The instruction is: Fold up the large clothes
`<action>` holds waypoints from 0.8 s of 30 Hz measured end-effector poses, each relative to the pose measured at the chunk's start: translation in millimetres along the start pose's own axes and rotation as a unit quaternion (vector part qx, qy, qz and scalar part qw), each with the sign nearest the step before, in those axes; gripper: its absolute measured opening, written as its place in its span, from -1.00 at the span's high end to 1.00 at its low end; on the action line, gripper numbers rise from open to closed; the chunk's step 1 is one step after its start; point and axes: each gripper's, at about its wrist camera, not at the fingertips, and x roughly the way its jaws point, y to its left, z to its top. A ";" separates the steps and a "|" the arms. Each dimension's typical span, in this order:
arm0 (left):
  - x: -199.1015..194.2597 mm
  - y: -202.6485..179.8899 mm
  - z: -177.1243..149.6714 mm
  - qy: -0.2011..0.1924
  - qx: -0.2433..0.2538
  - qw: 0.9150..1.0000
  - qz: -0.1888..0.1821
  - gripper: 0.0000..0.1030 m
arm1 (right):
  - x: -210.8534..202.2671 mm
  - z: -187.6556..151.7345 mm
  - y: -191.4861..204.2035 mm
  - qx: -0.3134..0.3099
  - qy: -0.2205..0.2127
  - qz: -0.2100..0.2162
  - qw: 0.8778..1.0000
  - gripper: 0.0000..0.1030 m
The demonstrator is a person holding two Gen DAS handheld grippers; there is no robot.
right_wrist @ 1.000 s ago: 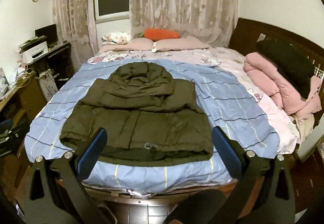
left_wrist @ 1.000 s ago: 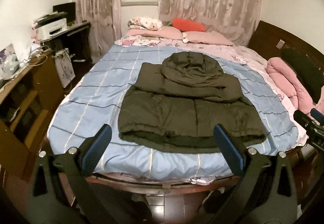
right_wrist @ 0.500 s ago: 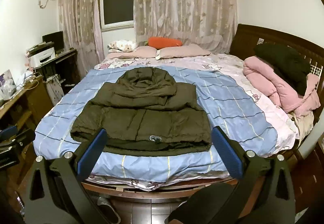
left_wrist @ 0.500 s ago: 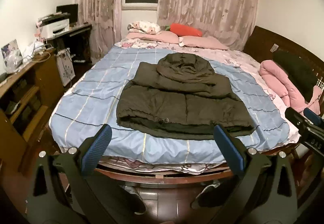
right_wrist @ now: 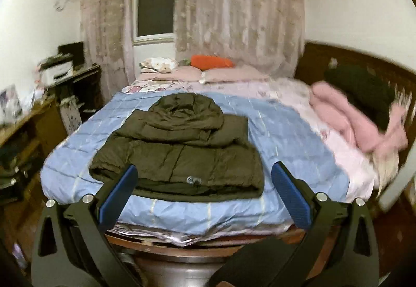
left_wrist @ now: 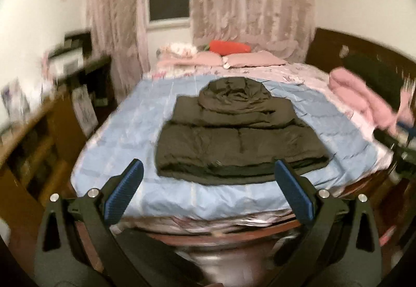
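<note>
The left tool [left_wrist: 208, 183] hangs in the air short of the bed's foot, its blue-padded fingers [left_wrist: 124, 189] spread wide with nothing between them. The right tool [right_wrist: 204, 187] is likewise wide apart and empty, also clear of the bed. Beyond both lies the dark olive hooded puffer jacket [right_wrist: 179, 154], folded into a compact block with its hood laid on top, resting on the light blue striped quilt [right_wrist: 286, 146] near the foot of the bed. Farther back are pink pillows [right_wrist: 228, 75] and an orange-red bolster cushion [right_wrist: 212, 62]. A bundled pink padded garment [right_wrist: 345, 120] sits at the bed's right edge. Both views are motion-blurred.
</note>
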 end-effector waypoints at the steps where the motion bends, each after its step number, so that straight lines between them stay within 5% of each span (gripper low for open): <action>1: 1.5 -1.0 -1.0 -0.012 0.030 0.999 0.014 -0.96 | -0.4 -1.0 1.4 -0.030 -0.012 -0.004 0.999 -0.97; 6: 26.5 -4.4 -12.8 -0.078 0.200 0.973 0.084 -0.96 | 7.0 -14.8 9.7 -0.184 -0.063 -0.040 0.980 -0.97; 8: 36.7 -5.6 -20.5 -0.110 0.260 0.956 0.081 -0.96 | 18.1 -26.4 16.1 -0.260 -0.073 -0.058 0.961 -0.97; 11: 63.0 -11.3 -39.3 -0.141 0.373 0.914 0.078 -0.96 | 38.8 -47.7 22.1 -0.350 -0.081 -0.081 0.930 -0.97; 17: 125.6 -20.1 -74.2 -0.105 0.493 0.861 0.070 -0.96 | 81.0 -87.6 22.5 -0.462 -0.051 -0.077 0.882 -0.97; 21: 162.7 -24.0 -106.2 -0.101 0.550 0.825 0.078 -0.96 | 105.9 -117.8 23.8 -0.537 -0.052 -0.101 0.836 -0.97; 24: 189.9 -23.1 -125.8 -0.098 0.588 0.798 0.089 -0.96 | 120.9 -130.8 23.5 -0.554 -0.037 -0.099 0.826 -0.97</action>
